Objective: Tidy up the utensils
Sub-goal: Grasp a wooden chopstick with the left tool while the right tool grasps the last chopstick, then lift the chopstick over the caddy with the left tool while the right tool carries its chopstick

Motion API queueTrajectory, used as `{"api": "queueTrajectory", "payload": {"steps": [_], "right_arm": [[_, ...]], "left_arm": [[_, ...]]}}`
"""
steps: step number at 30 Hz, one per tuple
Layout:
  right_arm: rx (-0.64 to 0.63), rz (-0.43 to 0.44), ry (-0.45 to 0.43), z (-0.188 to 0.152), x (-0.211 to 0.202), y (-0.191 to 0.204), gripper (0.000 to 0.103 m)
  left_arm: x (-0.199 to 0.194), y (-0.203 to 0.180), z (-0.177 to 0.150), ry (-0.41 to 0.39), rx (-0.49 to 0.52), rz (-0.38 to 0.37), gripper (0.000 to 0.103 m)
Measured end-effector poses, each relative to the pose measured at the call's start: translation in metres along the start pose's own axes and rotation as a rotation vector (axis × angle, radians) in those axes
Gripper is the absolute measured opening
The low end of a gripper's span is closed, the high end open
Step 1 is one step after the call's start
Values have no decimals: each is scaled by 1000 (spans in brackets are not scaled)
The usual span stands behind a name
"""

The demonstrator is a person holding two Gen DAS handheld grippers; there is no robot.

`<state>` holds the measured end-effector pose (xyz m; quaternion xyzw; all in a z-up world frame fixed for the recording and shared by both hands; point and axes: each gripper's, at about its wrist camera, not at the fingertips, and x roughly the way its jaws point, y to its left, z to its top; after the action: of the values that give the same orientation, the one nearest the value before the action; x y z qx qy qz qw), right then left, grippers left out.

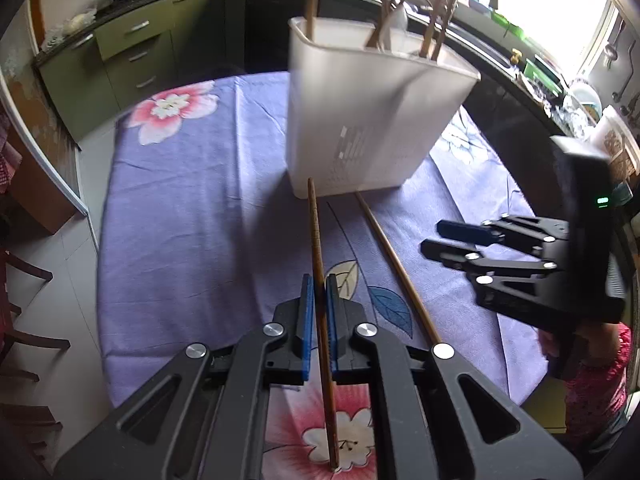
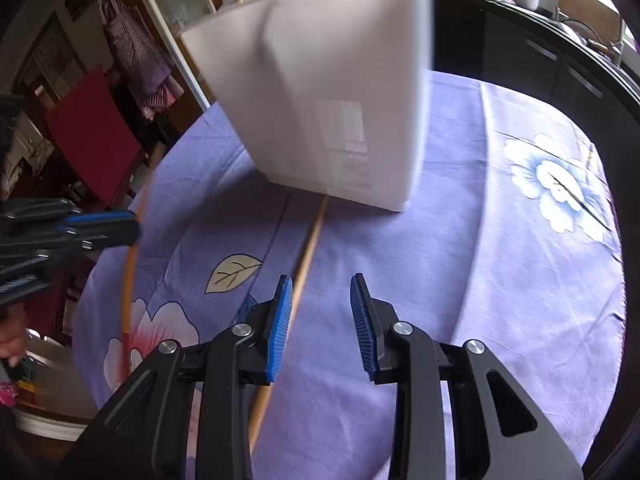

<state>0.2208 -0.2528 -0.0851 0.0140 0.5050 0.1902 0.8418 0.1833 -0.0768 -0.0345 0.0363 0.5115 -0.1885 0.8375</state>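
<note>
My left gripper (image 1: 319,282) is shut on a brown chopstick (image 1: 314,224), held above the purple flowered tablecloth (image 1: 192,208) and pointing toward the white utensil holder (image 1: 360,120). The holder stands upright with several chopsticks and a pale spoon in it. A second chopstick (image 1: 394,268) lies flat on the cloth, its far end near the holder's base. My right gripper (image 2: 320,280) hangs open over that lying chopstick (image 2: 308,248), which runs just inside its left pad without being touched. The right gripper (image 1: 434,237) also shows from the left wrist, and the left gripper (image 2: 134,226) from the right wrist.
Green drawers and a dark kitchen counter (image 1: 132,32) line the far walls. Wooden chair parts (image 1: 24,340) stand off the table's left edge. A person's pink sleeve (image 1: 600,384) shows behind the right gripper. A pale bowl (image 2: 48,420) sits below the table's edge.
</note>
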Motion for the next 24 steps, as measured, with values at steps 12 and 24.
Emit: {"api": "queueTrajectory", "payload": {"steps": [12, 24], "right_arm": [[-36, -111, 58, 20, 47, 31, 31], [-27, -86, -35, 8, 7, 34, 6]], "left_arm": [[-41, 42, -22, -69, -50, -21, 6], [-42, 39, -23, -72, -39, -35, 6]]}}
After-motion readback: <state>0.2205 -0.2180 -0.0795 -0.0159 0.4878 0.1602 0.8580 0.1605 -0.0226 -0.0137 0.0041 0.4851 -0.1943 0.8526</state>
